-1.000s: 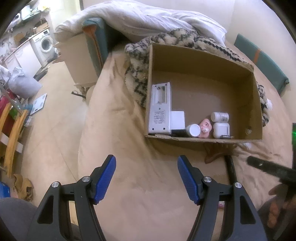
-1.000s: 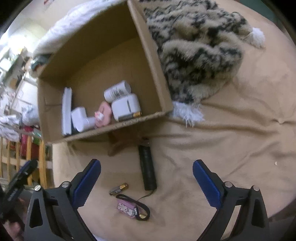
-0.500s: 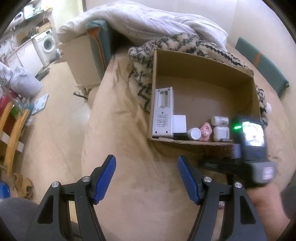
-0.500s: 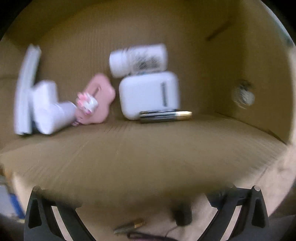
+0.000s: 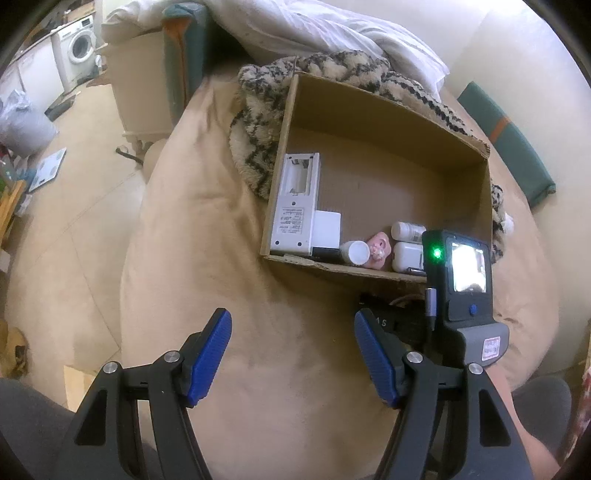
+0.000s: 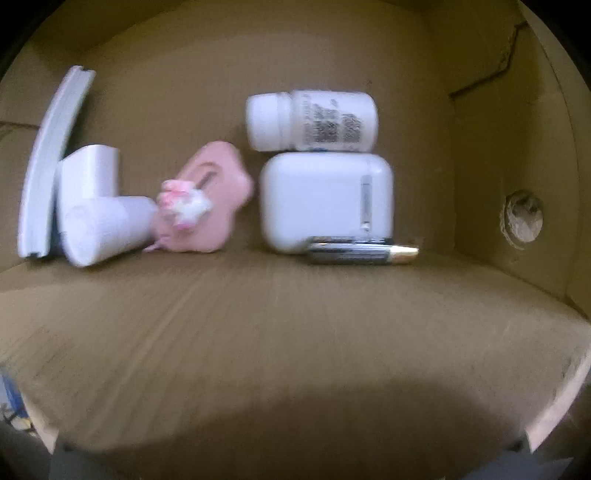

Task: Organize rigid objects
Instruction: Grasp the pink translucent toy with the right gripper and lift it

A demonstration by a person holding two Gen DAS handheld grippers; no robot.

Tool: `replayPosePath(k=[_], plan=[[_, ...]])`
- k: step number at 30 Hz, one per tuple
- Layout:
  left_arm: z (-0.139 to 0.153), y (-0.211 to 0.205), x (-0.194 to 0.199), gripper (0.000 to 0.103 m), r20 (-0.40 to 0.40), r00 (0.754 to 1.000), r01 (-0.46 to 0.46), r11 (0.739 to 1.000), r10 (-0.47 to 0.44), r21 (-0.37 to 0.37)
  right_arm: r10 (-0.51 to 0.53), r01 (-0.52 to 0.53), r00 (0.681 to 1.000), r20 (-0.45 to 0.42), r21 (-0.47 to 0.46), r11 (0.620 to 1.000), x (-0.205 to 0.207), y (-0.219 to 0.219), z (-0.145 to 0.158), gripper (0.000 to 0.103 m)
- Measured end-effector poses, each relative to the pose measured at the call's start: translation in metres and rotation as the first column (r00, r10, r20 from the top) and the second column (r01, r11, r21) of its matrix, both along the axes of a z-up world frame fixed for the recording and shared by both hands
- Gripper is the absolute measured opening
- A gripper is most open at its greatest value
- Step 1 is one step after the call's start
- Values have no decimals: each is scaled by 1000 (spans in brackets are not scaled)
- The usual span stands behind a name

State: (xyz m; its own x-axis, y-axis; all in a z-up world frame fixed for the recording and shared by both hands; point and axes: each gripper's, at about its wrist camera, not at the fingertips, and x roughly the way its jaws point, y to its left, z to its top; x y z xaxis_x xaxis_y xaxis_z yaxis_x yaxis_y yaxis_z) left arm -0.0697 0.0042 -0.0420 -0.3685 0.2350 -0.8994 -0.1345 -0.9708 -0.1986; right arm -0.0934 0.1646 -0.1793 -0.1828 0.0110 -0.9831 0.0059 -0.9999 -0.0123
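Observation:
A cardboard box (image 5: 373, 110) lies on the tan bed. Inside it, along the near wall, are a white remote (image 5: 295, 203), a white block (image 5: 325, 228), a white bottle (image 6: 312, 121), a pink case (image 6: 207, 206), a white earbud case (image 6: 325, 201) and a battery (image 6: 364, 251). My left gripper (image 5: 291, 356) is open and empty over the bedspread in front of the box. The right gripper's camera body (image 5: 460, 280) hangs at the box's near right corner; its fingers are out of sight behind the box wall (image 6: 258, 325).
A patterned fuzzy blanket (image 5: 255, 147) lies under the box's left and far sides. A white duvet (image 5: 332, 29) is piled behind. The bed's left edge drops to the floor, where a scale (image 5: 48, 170) and a washing machine (image 5: 79, 51) stand.
The right gripper moved forward and down to the box's near wall, so its fingers and the items on the bedspread dropped out of its view. The left gripper stayed put.

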Motion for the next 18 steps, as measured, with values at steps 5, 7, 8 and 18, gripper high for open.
replayPosePath(k=[5,7,8,18], plan=[[-1,-5,1,66,9,1000,-16,1000,16,0,12,-11,1000,14,-37,999,8,2,9,47],[-2,-4,1,66,10,1000,-14,1000,14,-10,10,-10,1000,3,-50,999,15,4,14,43],[-2,-4,1,66,10,1000,-12,1000,12,-13,13,-13,1000,-7,-62,998,20,5,17,38],[-5,-1,1,66,13,1000,-4,999,4,-41,103,-123,989,-104,-216,969,64,1,47,0]])
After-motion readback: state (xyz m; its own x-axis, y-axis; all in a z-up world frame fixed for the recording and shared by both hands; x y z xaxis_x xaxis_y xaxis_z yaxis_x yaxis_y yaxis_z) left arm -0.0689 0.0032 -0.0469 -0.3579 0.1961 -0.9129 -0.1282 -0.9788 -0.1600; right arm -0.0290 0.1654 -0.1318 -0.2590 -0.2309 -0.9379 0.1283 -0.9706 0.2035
